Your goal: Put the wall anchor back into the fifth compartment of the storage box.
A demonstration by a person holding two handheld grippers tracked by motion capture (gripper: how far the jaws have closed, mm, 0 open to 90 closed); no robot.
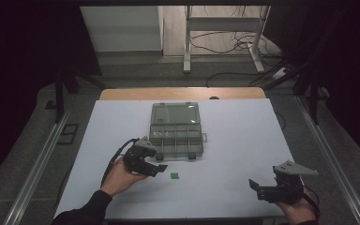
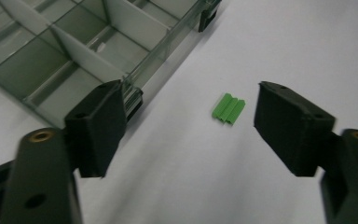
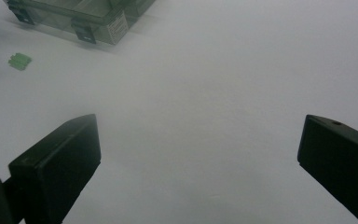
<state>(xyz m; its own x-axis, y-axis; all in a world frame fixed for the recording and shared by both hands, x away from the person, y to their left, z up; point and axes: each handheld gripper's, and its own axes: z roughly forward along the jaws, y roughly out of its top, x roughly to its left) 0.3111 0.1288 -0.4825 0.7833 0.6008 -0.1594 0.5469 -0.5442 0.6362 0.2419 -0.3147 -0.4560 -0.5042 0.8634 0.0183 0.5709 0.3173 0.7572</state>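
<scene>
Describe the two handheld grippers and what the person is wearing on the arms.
Both the left gripper and right gripper are black, with two blocky flat-faced jaws and a grey three-cornered plate on top. A black cable trails from the left one. Brass-coloured inserts show at the jaw bases. The left forearm has a dark sleeve.

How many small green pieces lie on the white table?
1. The green piece lies on the table before the open organiser box, beside the left gripper. Others may hide behind the box's dividers.
</scene>
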